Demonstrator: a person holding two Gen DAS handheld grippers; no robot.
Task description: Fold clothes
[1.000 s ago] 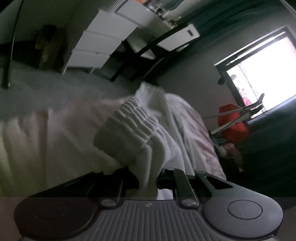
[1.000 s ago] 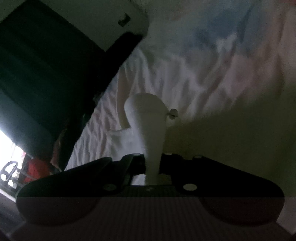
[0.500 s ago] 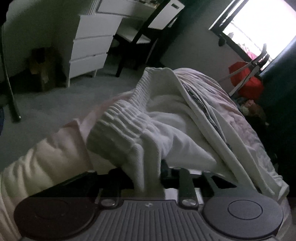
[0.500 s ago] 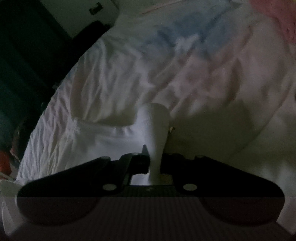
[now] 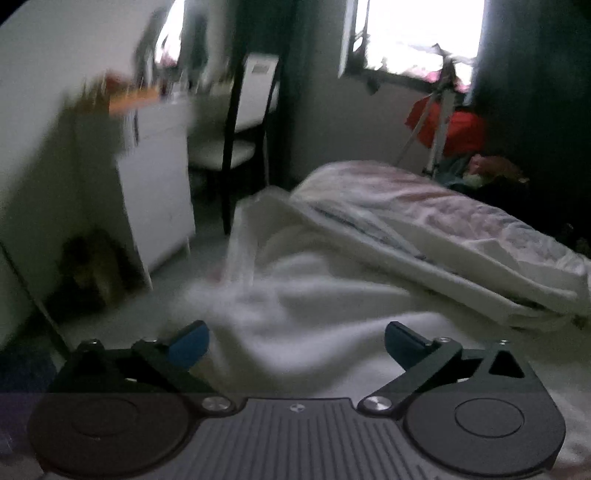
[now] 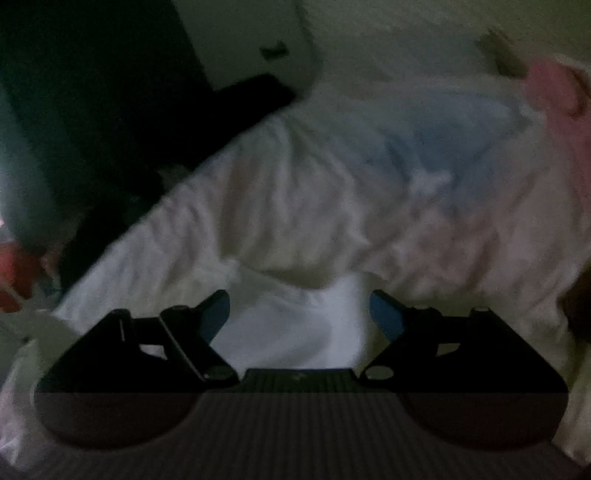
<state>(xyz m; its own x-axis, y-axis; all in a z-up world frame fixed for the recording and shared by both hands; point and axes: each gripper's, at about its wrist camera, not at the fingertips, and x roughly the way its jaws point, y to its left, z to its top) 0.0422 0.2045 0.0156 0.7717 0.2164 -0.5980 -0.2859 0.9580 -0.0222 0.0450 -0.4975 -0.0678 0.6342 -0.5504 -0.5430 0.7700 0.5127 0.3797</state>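
Note:
A white garment (image 5: 314, 295) lies spread and rumpled on the bed, its ribbed edge (image 5: 240, 236) hanging toward the floor side. My left gripper (image 5: 295, 339) is open just above it, blue pads apart, holding nothing. In the right wrist view the white garment (image 6: 295, 328) lies flat on the bed sheet. My right gripper (image 6: 299, 314) is open over it and empty.
The bed (image 5: 443, 214) has a pale pink and blue sheet (image 6: 424, 177). A white drawer unit (image 5: 155, 177) and a black chair (image 5: 236, 147) stand to the left on the floor. A red item (image 5: 454, 129) sits under the bright window (image 5: 417, 29).
Both grippers were shut on folds of the white garment and have now opened and let go. The garment has dropped onto the bed. Both views have swung.

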